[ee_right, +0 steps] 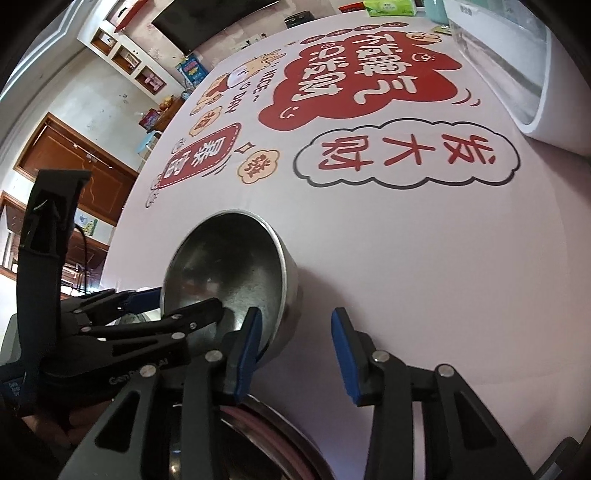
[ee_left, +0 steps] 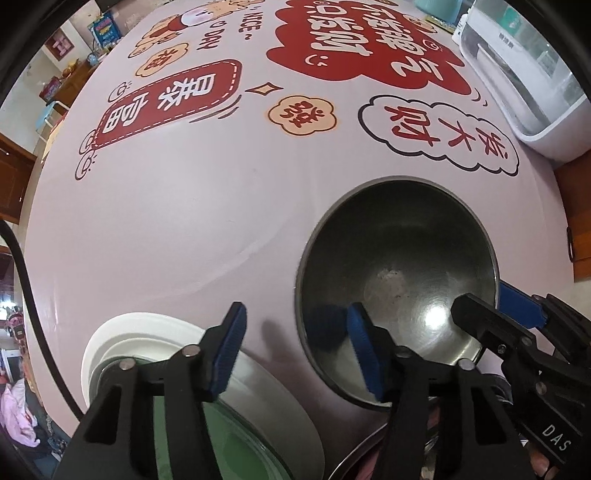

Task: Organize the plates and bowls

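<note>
A steel bowl stands upright on the printed tablecloth. My left gripper points straight down over its left rim, one blue pad inside the bowl and one outside; the pads stand apart from the rim, so it is open. My right gripper straddles the opposite wall of the bowl, with a gap beside the wall, open. Each view shows the other gripper: the right gripper and the left gripper. A white plate holding a green dish lies under my left fingers.
A steel dish with a pinkish inside sits just below the right gripper. A white appliance stands along the table's right side. A green tissue box is at the far edge. A black cable hangs at the left.
</note>
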The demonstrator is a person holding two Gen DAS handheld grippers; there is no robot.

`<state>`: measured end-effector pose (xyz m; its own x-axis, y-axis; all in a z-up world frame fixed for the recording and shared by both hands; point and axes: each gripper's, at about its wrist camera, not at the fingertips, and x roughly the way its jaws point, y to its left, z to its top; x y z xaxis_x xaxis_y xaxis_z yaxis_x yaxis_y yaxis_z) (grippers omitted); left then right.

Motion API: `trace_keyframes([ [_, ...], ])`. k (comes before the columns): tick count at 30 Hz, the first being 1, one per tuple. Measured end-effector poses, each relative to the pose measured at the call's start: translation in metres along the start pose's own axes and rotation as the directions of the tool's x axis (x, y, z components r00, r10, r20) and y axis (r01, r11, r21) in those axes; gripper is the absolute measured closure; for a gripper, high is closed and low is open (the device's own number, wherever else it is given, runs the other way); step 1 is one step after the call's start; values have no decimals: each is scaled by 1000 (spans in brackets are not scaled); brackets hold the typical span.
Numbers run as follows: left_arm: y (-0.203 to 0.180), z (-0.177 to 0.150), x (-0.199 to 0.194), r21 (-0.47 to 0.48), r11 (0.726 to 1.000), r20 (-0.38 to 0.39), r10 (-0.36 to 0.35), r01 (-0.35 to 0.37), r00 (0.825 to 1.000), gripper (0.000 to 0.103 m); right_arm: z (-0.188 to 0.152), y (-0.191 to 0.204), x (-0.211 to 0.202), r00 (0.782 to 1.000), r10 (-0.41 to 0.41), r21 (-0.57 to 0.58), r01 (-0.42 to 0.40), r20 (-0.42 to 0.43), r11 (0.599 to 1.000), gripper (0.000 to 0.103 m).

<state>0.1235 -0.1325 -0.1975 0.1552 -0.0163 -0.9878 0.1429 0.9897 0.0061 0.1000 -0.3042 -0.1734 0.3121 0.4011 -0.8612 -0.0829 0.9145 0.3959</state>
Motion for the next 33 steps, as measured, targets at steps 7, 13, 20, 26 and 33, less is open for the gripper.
trace_keyframes([
  [7, -7, 1, 0, 35, 999, 1, -14, 14, 1000, 67, 1, 2, 0, 1000, 25, -10, -25, -1, 1000, 76],
  [13, -17, 4, 0, 67, 998, 3, -6, 5, 1000, 74, 0, 4, 1, 999, 34, -17, -34, 1, 999, 81],
  [20, -19, 4, -1, 68, 998, -3, -7, 7, 1000, 74, 0, 5, 0, 999, 36, -16, -36, 3, 999, 81],
  [26, -19, 3, -3, 71, 997, 2, -6, 6, 1000, 75, 0, 4, -2, 999, 29, -13, -29, 16, 999, 84],
  [33, -22, -4, -17, 94, 996, 42, -12, 8, 999, 77, -2, 3, -16, 998, 21, -10, -20, 66, 1000, 85],
])
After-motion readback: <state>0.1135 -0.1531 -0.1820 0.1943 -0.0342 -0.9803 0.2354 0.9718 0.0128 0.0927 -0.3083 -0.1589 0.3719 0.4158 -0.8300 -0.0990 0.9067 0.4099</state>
